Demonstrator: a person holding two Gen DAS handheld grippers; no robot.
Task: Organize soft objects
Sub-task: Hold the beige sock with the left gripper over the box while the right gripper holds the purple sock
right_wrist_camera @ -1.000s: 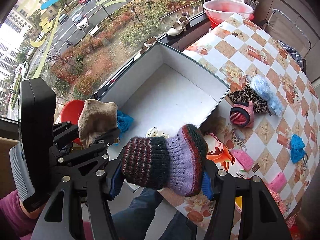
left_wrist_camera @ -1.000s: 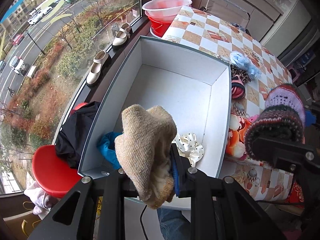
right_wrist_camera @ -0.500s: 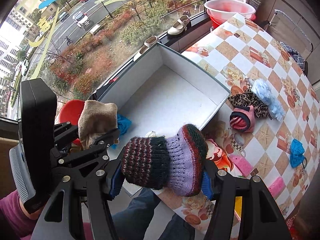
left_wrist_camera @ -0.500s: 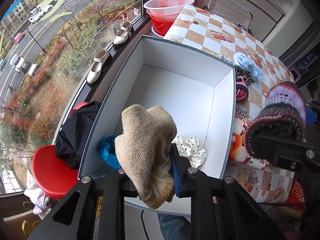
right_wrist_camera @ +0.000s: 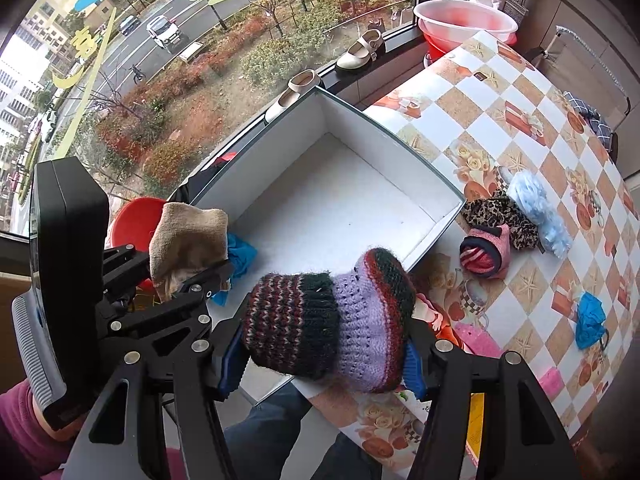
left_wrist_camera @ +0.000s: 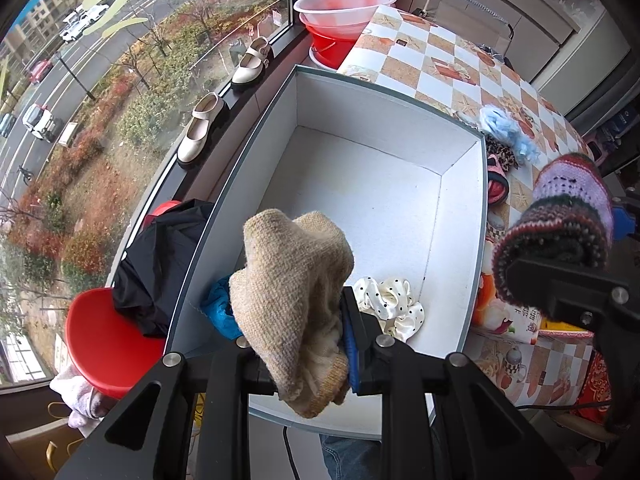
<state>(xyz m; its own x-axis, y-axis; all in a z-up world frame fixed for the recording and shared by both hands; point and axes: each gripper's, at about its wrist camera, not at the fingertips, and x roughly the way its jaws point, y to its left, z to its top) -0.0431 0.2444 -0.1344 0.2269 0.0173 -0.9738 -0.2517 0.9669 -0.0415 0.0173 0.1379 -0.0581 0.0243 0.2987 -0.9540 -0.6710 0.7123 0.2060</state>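
My left gripper (left_wrist_camera: 304, 352) is shut on a beige knitted sock (left_wrist_camera: 292, 296), held over the near left corner of a white-lined grey box (left_wrist_camera: 460, 216). Inside the box lie a blue cloth (left_wrist_camera: 218, 308) and a white polka-dot scrunchie (left_wrist_camera: 392, 304). My right gripper (right_wrist_camera: 324, 356) is shut on a striped purple and dark knitted bootie (right_wrist_camera: 332, 316), above the box's near right edge (right_wrist_camera: 424, 248). The left gripper and beige sock (right_wrist_camera: 188, 240) appear at the left of the right wrist view.
On the checkered tablecloth (right_wrist_camera: 500, 128) lie a pink slipper (right_wrist_camera: 484, 252), leopard-print cloth (right_wrist_camera: 496, 212), pale blue fluffy piece (right_wrist_camera: 540, 212), blue cloth (right_wrist_camera: 590, 320) and pink items. Shoes (left_wrist_camera: 200, 132) stand on the sill. Red basins (left_wrist_camera: 344, 12) sit far; a red stool with black cloth (left_wrist_camera: 160, 264) left.
Both grippers keep their holds. The box and table have slid slightly lower and nearer in both views; otherwise little differs.
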